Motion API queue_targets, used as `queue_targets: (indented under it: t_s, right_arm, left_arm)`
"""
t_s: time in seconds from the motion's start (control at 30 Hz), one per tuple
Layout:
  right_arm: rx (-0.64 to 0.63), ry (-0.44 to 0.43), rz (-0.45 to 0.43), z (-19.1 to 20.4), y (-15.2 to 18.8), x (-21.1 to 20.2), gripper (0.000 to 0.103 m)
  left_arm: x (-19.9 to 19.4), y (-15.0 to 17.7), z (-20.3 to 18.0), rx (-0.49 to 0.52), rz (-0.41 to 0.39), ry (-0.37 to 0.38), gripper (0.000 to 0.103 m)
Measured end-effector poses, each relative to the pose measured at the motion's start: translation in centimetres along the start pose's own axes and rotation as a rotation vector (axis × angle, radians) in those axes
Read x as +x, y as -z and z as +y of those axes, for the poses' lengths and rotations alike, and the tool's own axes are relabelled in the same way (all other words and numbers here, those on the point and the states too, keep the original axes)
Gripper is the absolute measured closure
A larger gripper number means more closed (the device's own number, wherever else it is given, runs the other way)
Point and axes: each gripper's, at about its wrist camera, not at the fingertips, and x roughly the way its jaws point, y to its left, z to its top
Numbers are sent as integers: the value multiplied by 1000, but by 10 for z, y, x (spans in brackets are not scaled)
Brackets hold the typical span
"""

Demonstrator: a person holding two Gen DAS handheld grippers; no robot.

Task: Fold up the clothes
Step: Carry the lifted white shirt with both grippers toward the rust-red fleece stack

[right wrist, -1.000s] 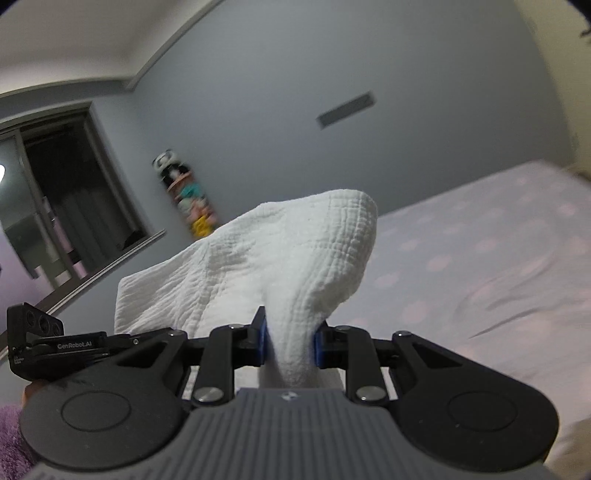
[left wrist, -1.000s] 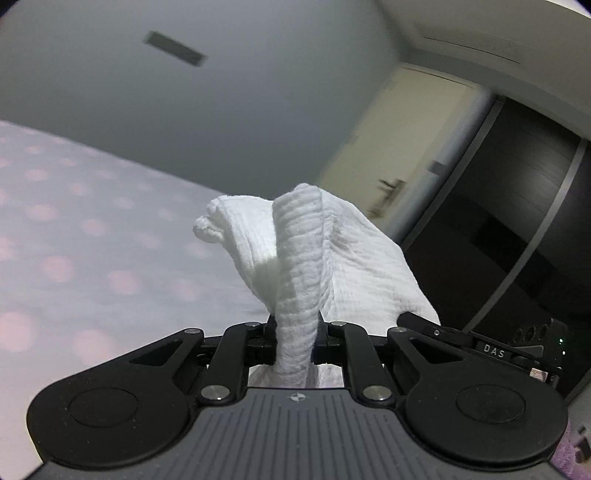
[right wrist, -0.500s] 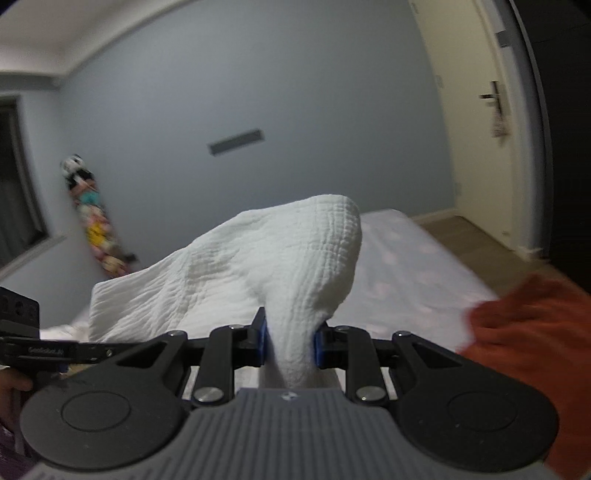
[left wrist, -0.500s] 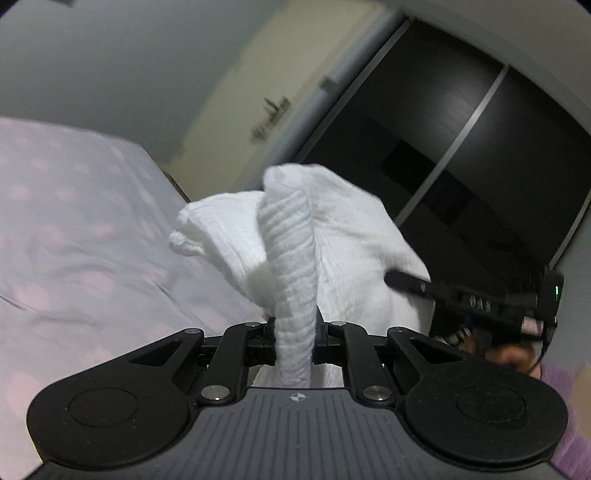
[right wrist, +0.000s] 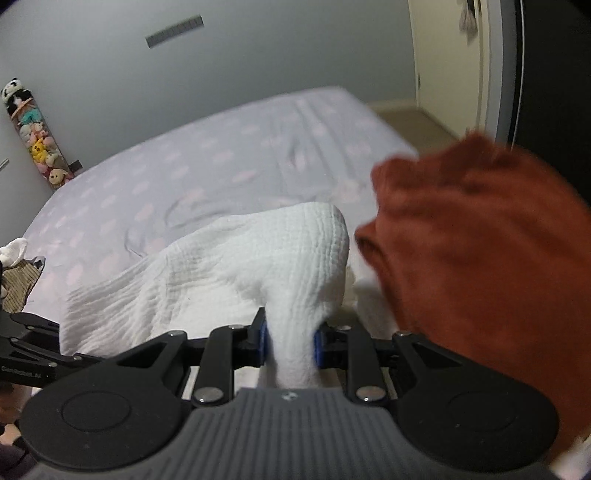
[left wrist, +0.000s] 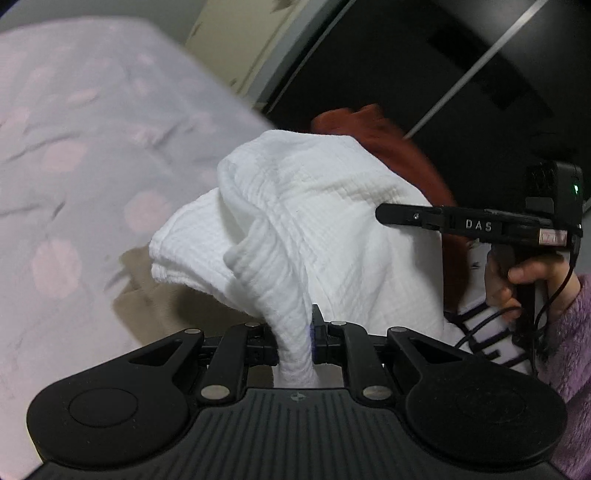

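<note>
One bed [right wrist: 229, 155], two hand-held grippers clamping one white garment [right wrist: 236, 269].

We see a bed [right wrist: 207, 158] under a lilac sheet with pale pink dots, a grey wall [right wrist: 258, 51] bearing a dark vent [right wrist: 174, 31], a hanging column of plush toys [right wrist: 35, 142], a cream door [right wrist: 448, 55] and a dark sliding wardrobe [left wrist: 424, 62]

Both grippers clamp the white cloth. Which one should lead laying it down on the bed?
Left, probably. The left gripper and right gripper both pinch the white cloth, but the bed lies open on the left side, while an orange garment crowds the right.
</note>
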Motion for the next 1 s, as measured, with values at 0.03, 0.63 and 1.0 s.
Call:
queue_targets:
  t_s: [0.03, 0.63, 1.0]
  right_arm:
    - [7, -5, 19, -2, 1, 15, 78]
    - [161, -23, 234, -37, -40, 99, 40]
    - [172, -28, 199, -35, -48, 106, 86]
  left_arm:
    - [8, -4, 8, -17, 20, -11, 92]
    - [44, -7, 116, -378, 116, 124, 67]
    - [39, -17, 108, -272, 7, 106, 95]
